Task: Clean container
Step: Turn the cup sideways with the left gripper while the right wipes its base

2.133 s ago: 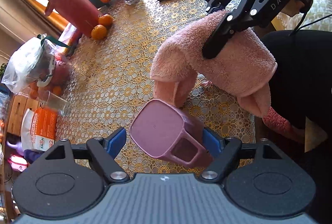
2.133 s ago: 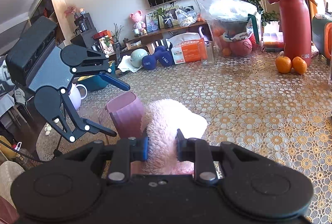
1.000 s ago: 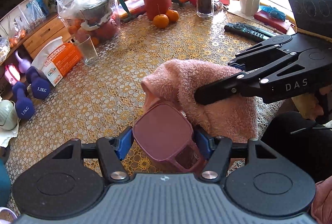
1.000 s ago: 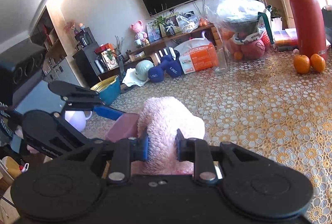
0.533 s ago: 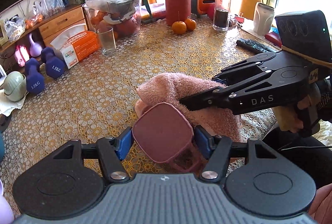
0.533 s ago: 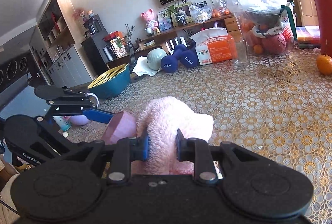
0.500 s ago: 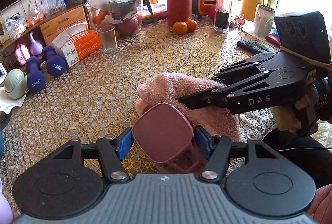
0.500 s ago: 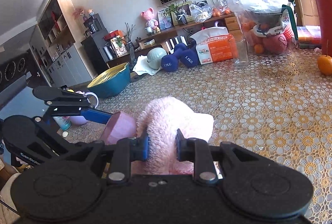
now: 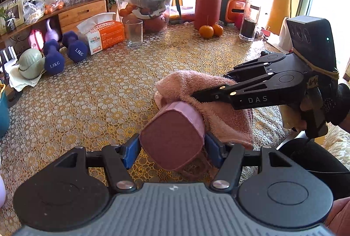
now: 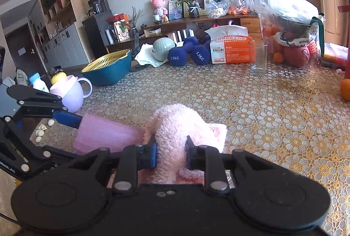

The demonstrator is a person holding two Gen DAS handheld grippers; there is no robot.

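While my left gripper (image 9: 172, 149) clamps the cup (image 9: 175, 137) sideways, my right gripper (image 10: 171, 156), closed on the towel (image 10: 177, 126), can wipe its wall.

Pink towel (image 9: 221, 118) looks like fluffy terry cloth, the mauve container (image 9: 172, 139) is smooth matt plastic. Both hand-held grippers are matt black plastic with shiny metal screws, and the lace-patterned counter (image 9: 91, 100) has a glossy sheen.

Lace-covered table (image 9: 91, 91) bears dumbbells (image 9: 72, 50), glass (image 9: 134, 33), oranges (image 9: 210, 30).
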